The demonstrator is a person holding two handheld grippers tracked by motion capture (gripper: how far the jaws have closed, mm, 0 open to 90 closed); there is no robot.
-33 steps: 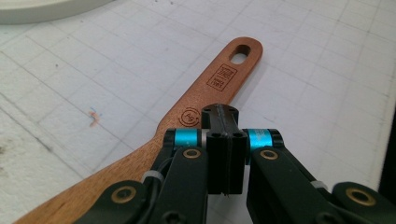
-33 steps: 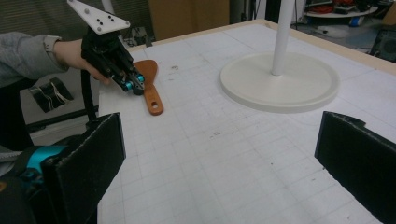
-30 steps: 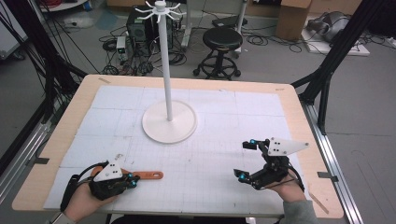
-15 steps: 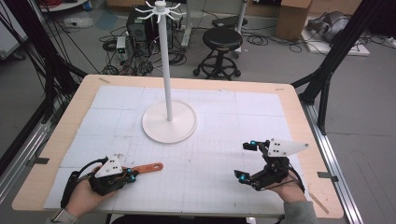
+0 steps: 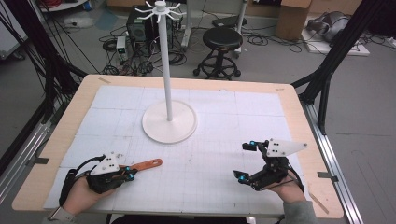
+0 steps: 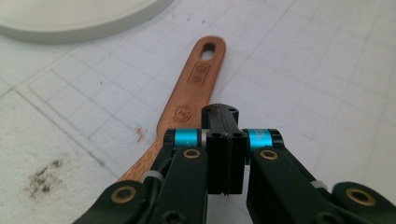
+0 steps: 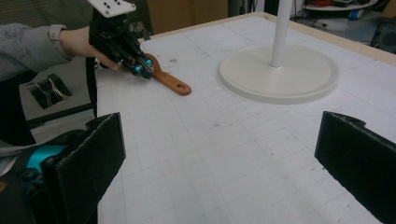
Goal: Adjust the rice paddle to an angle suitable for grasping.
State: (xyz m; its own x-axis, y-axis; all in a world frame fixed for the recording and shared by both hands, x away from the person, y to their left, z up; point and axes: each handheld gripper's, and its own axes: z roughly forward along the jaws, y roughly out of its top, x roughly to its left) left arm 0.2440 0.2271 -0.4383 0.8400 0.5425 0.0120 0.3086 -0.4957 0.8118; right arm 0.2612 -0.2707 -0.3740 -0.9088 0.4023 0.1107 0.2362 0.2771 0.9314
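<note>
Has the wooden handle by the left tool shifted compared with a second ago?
Yes. The wooden handle has swung: its free holed end now sits slightly farther up the table, toward the white stand base, with the left tool shut on it.

From my remote station, the only markings I can find sit on the wooden handle (image 6: 187,107) at the centre of the left gripper view: a round stamped emblem just above the claw, and a small rectangular stamp below the hanging hole. Both are too faint and blurred for me to read. I can read no other text anywhere.
</note>
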